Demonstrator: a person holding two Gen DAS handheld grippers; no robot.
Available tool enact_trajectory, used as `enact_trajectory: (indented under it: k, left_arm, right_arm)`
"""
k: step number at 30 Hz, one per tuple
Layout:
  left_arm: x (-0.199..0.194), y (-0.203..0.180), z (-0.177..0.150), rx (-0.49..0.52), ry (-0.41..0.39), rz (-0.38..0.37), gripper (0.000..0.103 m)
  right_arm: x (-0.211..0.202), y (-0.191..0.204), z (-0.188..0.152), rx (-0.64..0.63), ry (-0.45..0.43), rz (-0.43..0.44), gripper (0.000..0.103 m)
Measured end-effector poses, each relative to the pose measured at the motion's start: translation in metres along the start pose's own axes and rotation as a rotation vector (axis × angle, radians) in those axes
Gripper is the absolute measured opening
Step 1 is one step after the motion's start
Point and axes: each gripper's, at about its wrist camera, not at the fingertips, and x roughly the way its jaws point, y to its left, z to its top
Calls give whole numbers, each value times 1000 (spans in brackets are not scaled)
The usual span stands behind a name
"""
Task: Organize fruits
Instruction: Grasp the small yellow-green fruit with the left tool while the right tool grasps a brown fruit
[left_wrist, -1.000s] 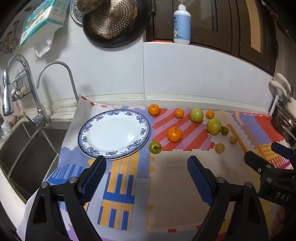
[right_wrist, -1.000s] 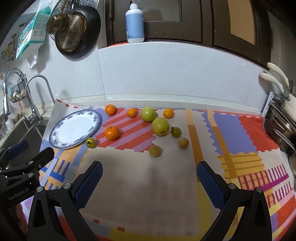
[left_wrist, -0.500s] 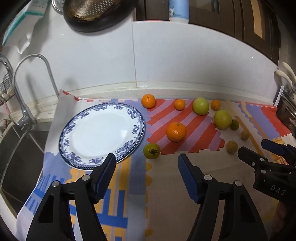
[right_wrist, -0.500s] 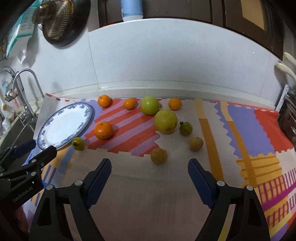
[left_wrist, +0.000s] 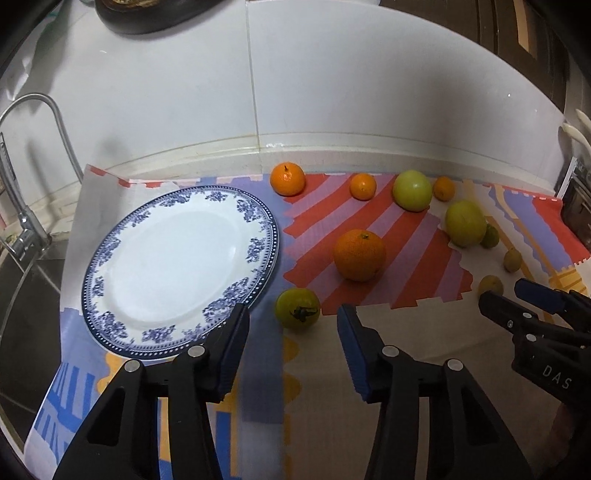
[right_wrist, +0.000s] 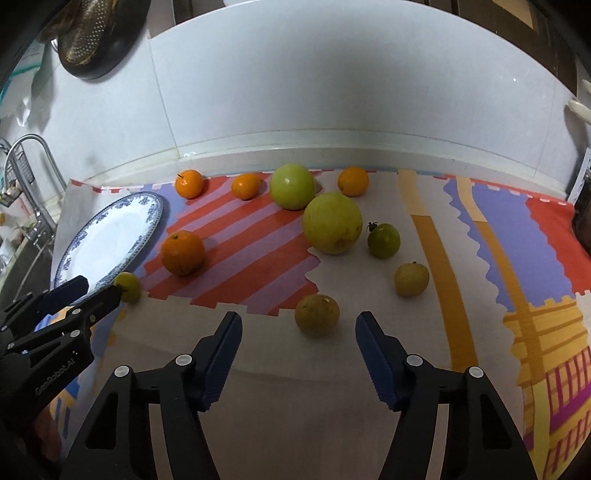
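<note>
A blue-rimmed white plate (left_wrist: 258, 206) (right_wrist: 151, 210) lies empty on the patterned mat at the left. Several oranges and green fruits sit to its right. My left gripper (left_wrist: 293, 343) is open, just short of a small green tomato (left_wrist: 297, 308) beside the plate's near rim, with a big orange (left_wrist: 359, 254) beyond. My right gripper (right_wrist: 298, 343) is open, just short of a brownish-yellow fruit (right_wrist: 317, 315). A large yellow-green fruit (right_wrist: 331, 222) and a green apple (right_wrist: 292, 186) lie further back.
A sink with a curved tap (left_wrist: 33, 158) is left of the mat. A white tiled wall (left_wrist: 332, 92) closes the back. A metal rack (left_wrist: 576, 206) stands at the right edge. A dark pan (right_wrist: 96, 40) hangs on the wall.
Both grippers have moved forward and down toward the fruit. The left now frames the green tomato, the right the brownish-yellow fruit. Both stay open.
</note>
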Motion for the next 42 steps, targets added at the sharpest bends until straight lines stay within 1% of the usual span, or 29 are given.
enact_trajectory:
  k: [1, 4, 6, 14, 15, 19, 22, 24, 28, 36, 42]
  left_arm:
    - [2, 0, 0, 1, 2, 1, 48]
    - [8, -1, 1, 4, 8, -3, 48]
    - [12, 0, 2, 2, 14, -5, 45]
    - [22, -3, 4, 11, 30, -13, 40]
    - [23, -3, 4, 11, 33, -13, 37]
    - [27, -3, 2, 7, 44, -16, 34]
    - [29, -3, 2, 5, 54, -15, 32]
    - [30, -2, 2, 2, 55, -15, 31]
    - [30, -2, 3, 2, 55, -18, 30]
    - [19, -2, 7, -6, 37, -32, 30]
    - [-2, 3, 12, -20, -3, -34, 30]
  right_arm:
    - [2, -1, 0, 0, 5, -1, 59]
    - [7, -2, 1, 1, 10, -1, 56]
    - [10, -3, 1, -1, 14, 1, 55]
    - [17, -4, 2, 1, 27, -1, 50]
    - [18, -5, 2, 3, 29, -3, 49]
    - [20, -6, 2, 3, 37, -2, 44]
    - [20, -6, 2, -1, 39, -4, 42]
    - [21, -5, 3, -3, 40, -5, 40]
    - [22, -6, 4, -13, 33, -17, 31]
    - [13, -2, 7, -32, 7, -3, 31]
    - [-3, 10, 12, -67, -29, 29, 30]
